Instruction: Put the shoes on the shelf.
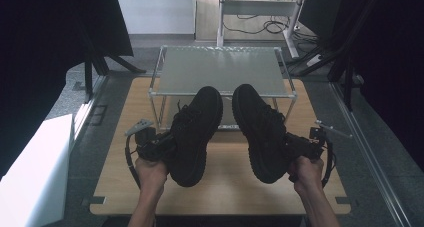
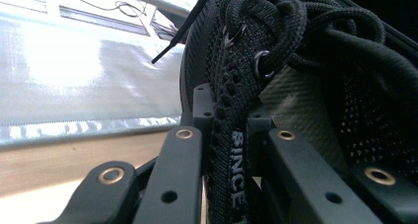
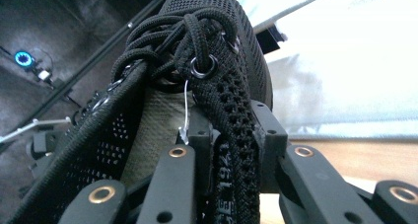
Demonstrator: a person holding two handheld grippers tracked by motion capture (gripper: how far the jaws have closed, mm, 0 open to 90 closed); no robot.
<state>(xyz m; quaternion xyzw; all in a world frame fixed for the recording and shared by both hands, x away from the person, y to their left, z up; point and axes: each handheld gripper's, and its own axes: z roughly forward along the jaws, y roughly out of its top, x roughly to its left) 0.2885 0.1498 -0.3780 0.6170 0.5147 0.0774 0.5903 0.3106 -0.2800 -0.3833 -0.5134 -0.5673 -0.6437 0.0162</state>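
Left gripper (image 1: 159, 146) clamps the left shoe (image 1: 195, 132) by its knit collar; right gripper (image 1: 295, 146) likewise clamps the right shoe (image 1: 260, 129). Both shoes are black mesh, rope-laced.

White lettering ran along the collar strip of the left black sneaker (image 2: 231, 150), clamped between the jaws of the left gripper (image 2: 229, 135); it read "SINCE", followed by a character cut off at the frame's lower edge. On the matching strip of the right black sneaker (image 3: 231, 135), held by the right gripper (image 3: 229, 140), the digits "1942" and a partly hidden "CE" could be made out.
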